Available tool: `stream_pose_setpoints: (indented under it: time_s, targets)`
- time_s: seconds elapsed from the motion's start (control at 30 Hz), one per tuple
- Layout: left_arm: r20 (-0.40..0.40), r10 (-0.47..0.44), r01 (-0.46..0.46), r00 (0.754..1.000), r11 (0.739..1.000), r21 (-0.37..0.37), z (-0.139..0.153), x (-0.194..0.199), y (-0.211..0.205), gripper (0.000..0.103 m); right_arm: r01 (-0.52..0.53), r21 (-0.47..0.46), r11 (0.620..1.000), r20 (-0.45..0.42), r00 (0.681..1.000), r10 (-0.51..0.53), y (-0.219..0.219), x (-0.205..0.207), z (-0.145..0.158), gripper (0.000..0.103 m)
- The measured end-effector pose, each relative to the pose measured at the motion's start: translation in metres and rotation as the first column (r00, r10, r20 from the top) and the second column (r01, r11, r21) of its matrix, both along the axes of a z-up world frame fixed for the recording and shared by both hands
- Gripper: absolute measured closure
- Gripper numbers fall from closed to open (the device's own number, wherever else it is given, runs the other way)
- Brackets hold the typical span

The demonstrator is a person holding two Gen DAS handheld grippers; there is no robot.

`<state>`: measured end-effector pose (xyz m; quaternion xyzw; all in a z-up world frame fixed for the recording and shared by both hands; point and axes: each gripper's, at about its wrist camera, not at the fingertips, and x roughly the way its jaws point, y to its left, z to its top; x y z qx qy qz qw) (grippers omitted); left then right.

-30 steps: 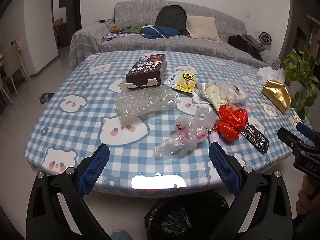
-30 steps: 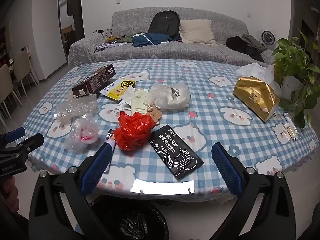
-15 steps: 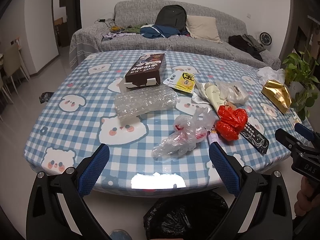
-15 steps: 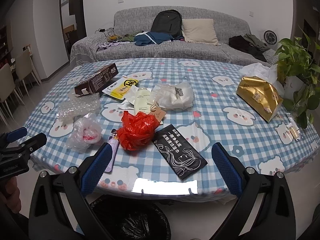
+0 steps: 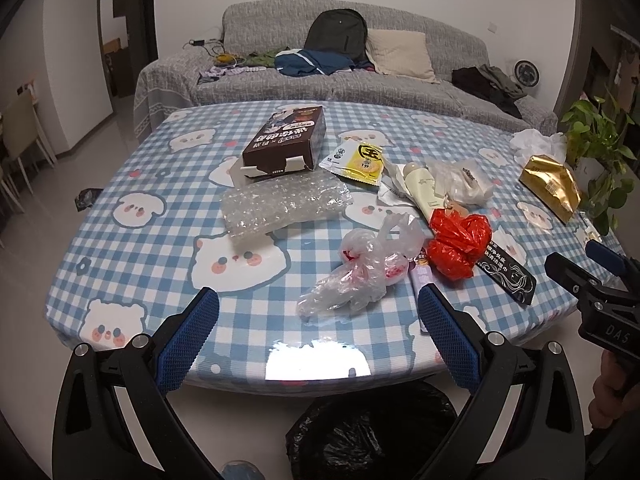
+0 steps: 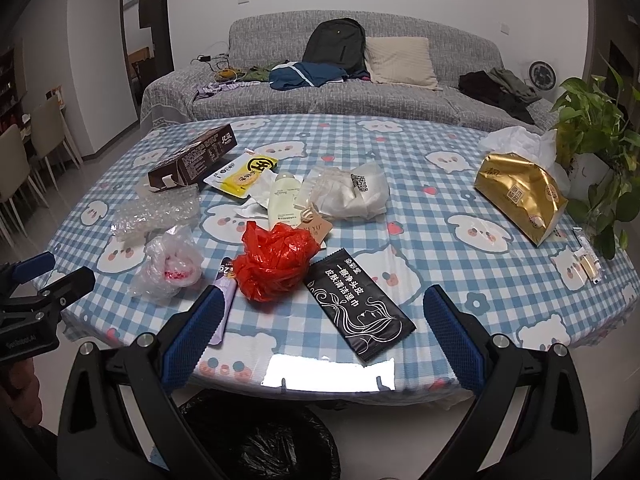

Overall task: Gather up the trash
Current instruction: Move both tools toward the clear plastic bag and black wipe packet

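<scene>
Both grippers hang at the near edge of the table (image 5: 120, 248), jaws spread wide and holding nothing: the left gripper (image 5: 318, 314) faces a crumpled clear plastic bag (image 5: 360, 268), the right gripper (image 6: 324, 312) a red plastic bag (image 6: 274, 260) and a black wipe packet (image 6: 358, 306). Further back lie bubble wrap (image 5: 280, 206), a brown box (image 5: 286, 144) and a yellow snack packet (image 5: 356, 158). A black bin bag (image 5: 372, 436) sits below the table edge.

I read "DAS" on the right gripper (image 5: 608, 276)'s body and "29" on the purple tube (image 6: 225, 296) near the tabletop's front edge.
</scene>
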<state>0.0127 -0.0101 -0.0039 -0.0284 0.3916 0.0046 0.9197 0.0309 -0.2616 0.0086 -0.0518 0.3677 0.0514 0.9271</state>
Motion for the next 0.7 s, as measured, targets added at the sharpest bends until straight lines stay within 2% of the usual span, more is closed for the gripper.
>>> stream_pose_setpoints:
  time_s: [0.7]
  targets:
    - [-0.001,0.0,0.0,1.0,1.0,-0.024,-0.0035,0.0023,-0.0021,0.006,0.009,0.013,1.0,-0.01,1.0,-0.009,-0.0022,0.0032,-0.0007,0.007]
